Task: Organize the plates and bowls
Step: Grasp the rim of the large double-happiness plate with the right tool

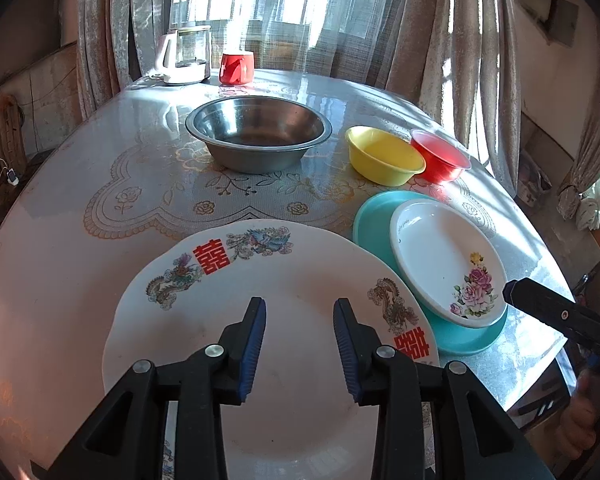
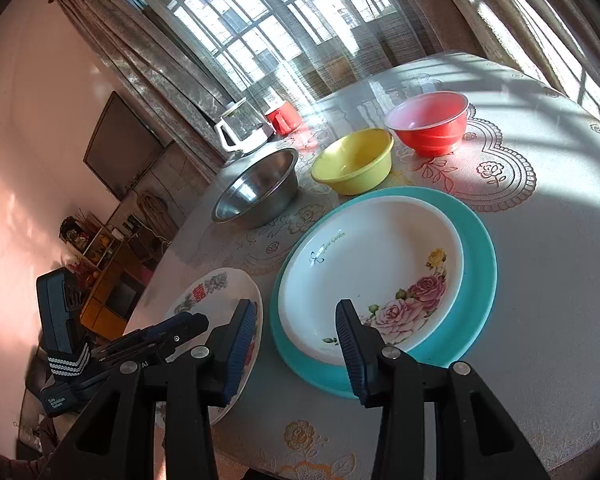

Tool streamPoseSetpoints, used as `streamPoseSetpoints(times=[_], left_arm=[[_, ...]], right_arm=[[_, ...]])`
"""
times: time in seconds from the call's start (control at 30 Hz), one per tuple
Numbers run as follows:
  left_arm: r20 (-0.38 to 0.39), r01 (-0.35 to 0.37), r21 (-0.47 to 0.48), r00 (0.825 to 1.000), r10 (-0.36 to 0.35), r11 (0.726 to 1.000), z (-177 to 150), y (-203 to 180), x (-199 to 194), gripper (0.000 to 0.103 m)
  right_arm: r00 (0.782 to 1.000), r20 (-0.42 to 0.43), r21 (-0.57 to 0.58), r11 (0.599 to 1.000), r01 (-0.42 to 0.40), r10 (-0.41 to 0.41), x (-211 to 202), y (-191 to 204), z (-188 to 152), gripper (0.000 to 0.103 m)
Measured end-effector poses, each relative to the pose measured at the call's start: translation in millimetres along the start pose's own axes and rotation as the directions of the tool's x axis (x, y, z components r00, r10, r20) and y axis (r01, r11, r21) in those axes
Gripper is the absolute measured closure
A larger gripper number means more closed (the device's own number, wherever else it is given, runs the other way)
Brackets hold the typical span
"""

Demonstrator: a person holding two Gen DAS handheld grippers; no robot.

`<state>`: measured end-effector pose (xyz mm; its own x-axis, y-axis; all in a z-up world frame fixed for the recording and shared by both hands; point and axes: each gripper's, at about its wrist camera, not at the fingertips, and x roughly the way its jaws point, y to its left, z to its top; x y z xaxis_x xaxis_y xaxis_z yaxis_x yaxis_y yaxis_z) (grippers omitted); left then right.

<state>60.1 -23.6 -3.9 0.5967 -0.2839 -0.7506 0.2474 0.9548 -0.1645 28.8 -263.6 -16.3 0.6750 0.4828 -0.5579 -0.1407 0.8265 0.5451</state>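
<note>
We hold the left gripper (image 1: 300, 344) over the large white plate (image 1: 284, 360), its blue-padded jaws parted with nothing between them. That plate bears dragon and phoenix prints and red double-happiness characters on its rim. The right gripper (image 2: 296, 344) hovers at the near edge of the white rose plate (image 2: 364, 264), its jaws likewise apart and gripping nothing; one finger hangs over the rose plate's rim, the other over bare table between the two plates.

The rose plate carries the words "Rose Garden" in small green script and sits inside a teal plate (image 2: 480, 272), which lies just beside the large white plate. In the right wrist view the left gripper's body shows a label we cannot read fully.

Farther out on the table (image 1: 80, 200), over a lace-patterned mat (image 1: 148, 200), stand a steel bowl (image 1: 258, 132), a yellow bowl (image 1: 384, 156) and a red bowl (image 1: 442, 156), the last two touching. All three look empty. Nothing blocks the way to them. At the far edge by the curtained window stand a glass kettle (image 1: 186, 54) and a red mug (image 1: 237, 67).
</note>
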Motion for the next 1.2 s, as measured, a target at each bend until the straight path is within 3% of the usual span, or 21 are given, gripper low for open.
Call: streamPoseSetpoints(times=[0.23, 0.7, 1.0, 1.2], left_arm=[[-0.001, -0.009, -0.026, 1.000, 0.009, 1.000, -1, 14, -1, 0.063], [0.000, -0.031, -0.146, 1.000, 0.031, 0.989, -3, 65, -6, 0.063], [0.063, 0.056, -0.212, 0.997, -0.044, 0.976, -6, 93, -19, 0.064], [0.093, 0.079, -0.202, 0.994, -0.061, 0.976, -11, 102, -23, 0.062]], right_arm=[[0.992, -0.103, -0.029, 0.997, -0.078, 0.074, 21, 18, -15, 0.060], [0.976, -0.204, -0.002, 0.997, -0.074, 0.072, 47, 20, -36, 0.060], [0.976, -0.211, 0.007, 0.999, -0.050, 0.050, 63, 22, -41, 0.060], [0.978, -0.202, -0.004, 0.999, -0.052, 0.051, 74, 24, -46, 0.074]])
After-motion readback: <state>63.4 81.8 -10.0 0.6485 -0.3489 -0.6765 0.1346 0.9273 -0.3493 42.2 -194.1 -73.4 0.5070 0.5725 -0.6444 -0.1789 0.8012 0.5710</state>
